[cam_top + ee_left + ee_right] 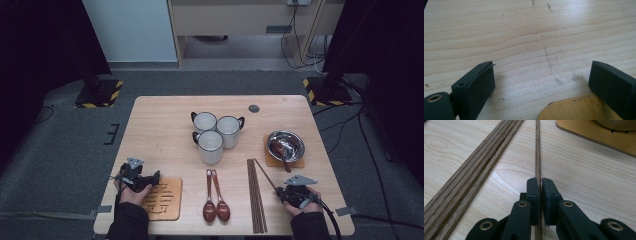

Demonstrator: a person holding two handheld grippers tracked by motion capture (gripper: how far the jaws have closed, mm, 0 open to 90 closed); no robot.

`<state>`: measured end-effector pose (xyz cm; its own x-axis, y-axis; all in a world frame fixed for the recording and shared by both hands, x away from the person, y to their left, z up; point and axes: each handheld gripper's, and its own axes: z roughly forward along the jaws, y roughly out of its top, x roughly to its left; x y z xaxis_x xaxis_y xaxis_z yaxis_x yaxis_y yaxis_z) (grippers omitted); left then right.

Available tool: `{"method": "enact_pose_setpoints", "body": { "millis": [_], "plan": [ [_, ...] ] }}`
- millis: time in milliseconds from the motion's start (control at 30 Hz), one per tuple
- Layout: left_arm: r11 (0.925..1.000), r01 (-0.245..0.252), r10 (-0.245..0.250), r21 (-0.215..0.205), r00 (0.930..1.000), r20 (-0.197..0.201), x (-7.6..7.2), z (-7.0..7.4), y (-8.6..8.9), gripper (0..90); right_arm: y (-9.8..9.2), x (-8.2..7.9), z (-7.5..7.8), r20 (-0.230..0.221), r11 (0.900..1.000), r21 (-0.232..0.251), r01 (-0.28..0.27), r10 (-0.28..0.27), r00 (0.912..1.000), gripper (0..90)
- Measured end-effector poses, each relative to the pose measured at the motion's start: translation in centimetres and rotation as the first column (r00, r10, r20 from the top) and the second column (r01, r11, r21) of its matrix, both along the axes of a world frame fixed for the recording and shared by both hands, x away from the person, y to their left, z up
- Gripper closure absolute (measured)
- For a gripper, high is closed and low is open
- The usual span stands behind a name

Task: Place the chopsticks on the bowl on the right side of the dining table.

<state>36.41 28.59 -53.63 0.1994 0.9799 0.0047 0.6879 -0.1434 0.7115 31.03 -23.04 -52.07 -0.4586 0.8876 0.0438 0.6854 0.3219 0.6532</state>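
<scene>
At about five o'clock on the table (150,107), a single chopstick (538,157) is clamped between the jaws of the right gripper (540,183), which are closed tight on its near end. In the high view this chopstick (263,174) is seen running diagonally up toward eleven o'clock, its far tip close to the top of the bundle of chopsticks (255,195) that lies straight at six o'clock, just left of the right gripper (294,192). The rest of the setting is laid out already — three mugs (216,131) clustered at the centre, two spoons (215,197) side by side at six o'clock, a metal bowl (285,144) on its wooden mat at three o'clock.

The left gripper (150,179) is held at seven o'clock, beside the slatted wooden coaster (163,198); its jaws are spread wide over bare wood, with nothing between them, and a corner of the coaster (576,108) is seen just below.

The step in hand is judged to be the picking out of one chopstick from the rest, with the grasp made but the stick not yet clearly lifted. What is called for next is a steady lift — the long stick is held only at one end, so swinging or slipping in the jaws could follow if it is raised quickly or tilted.
</scene>
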Motion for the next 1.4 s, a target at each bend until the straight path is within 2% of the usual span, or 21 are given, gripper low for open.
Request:
{"method": "enact_pose_setpoints", "body": {
  "millis": [300,1400],
  "plan": [
    [1.0,0.0,0.0,0.0,1.0,0.0,0.0,0.0,0.0,5.7,-0.4,0.1,0.6,0.011,0.999,0.043,0.003,-0.004,0.9999,85.3],
    [1.0,0.0,0.0,0.0,1.0,0.0,0.0,0.0,0.0,5.7,-0.8,-0.3,5.4,0.128,0.986,0.167,-0.017,-0.005,0.9917,85.3]
  ]
}}
